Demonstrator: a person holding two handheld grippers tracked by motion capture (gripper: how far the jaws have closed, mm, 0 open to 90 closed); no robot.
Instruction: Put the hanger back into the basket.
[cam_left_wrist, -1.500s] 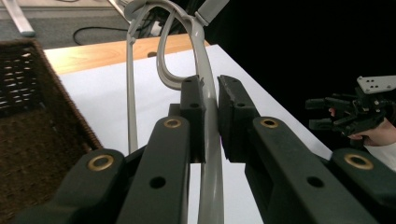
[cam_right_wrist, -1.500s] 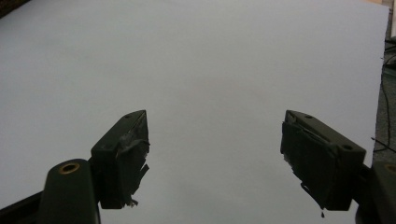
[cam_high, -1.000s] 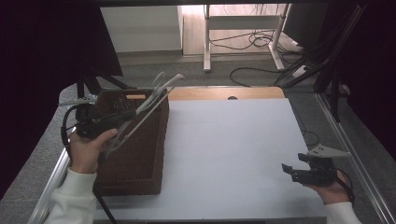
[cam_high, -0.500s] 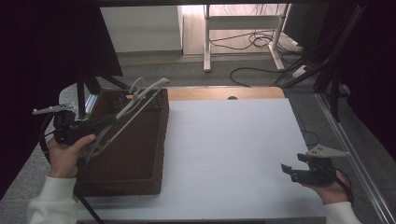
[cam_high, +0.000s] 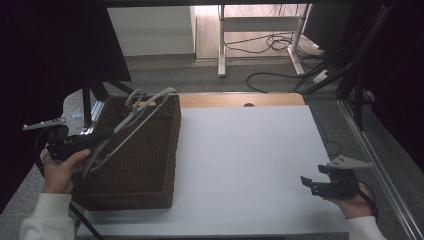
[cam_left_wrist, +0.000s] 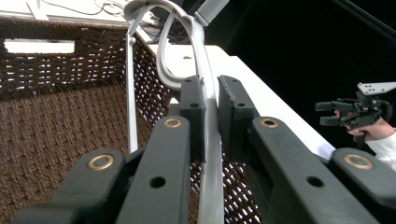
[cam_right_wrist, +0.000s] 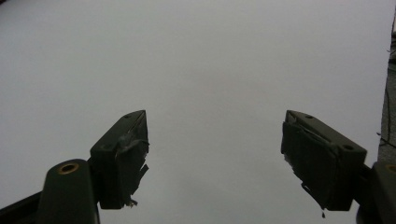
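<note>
We see a dark brown woven basket (cam_high: 145, 165) standing at the left side of a white surface (cam_high: 250, 160), and we take that basket as our landmark. The left claw (cam_high: 102, 135) is over the basket's left wall, held by the person's left hand (cam_high: 60, 172), whose pale sleeve shows at the bottom edge. Its jaws are closed tight on a pair of silver metal tongs (cam_high: 135, 117), gripping one arm of them partway along its length. The tongs slant upward from the claw toward the basket's far right corner, their looped end (cam_high: 136, 96) raised above the far rim, and the second arm hangs free beside the gripped one over the basket's inside. In the left gripper view, the left claw (cam_left_wrist: 211, 100) shows the two black pads pressed on either side of the tongs (cam_left_wrist: 205, 70), with the basket's woven floor and far wall (cam_left_wrist: 60, 60) below and beyond, and a cut-out handle slot in that far wall.

The right claw (cam_high: 306, 182) is well apart from the basket, near the right front corner of the surface, held in the person's right hand (cam_high: 350, 202). In the right gripper view its jaws (cam_right_wrist: 212, 154) stand wide apart with nothing between them, and the bare white surface (cam_right_wrist: 201, 70) lies beneath. Worn black tape covers the pads (cam_right_wrist: 130, 154).
</note>
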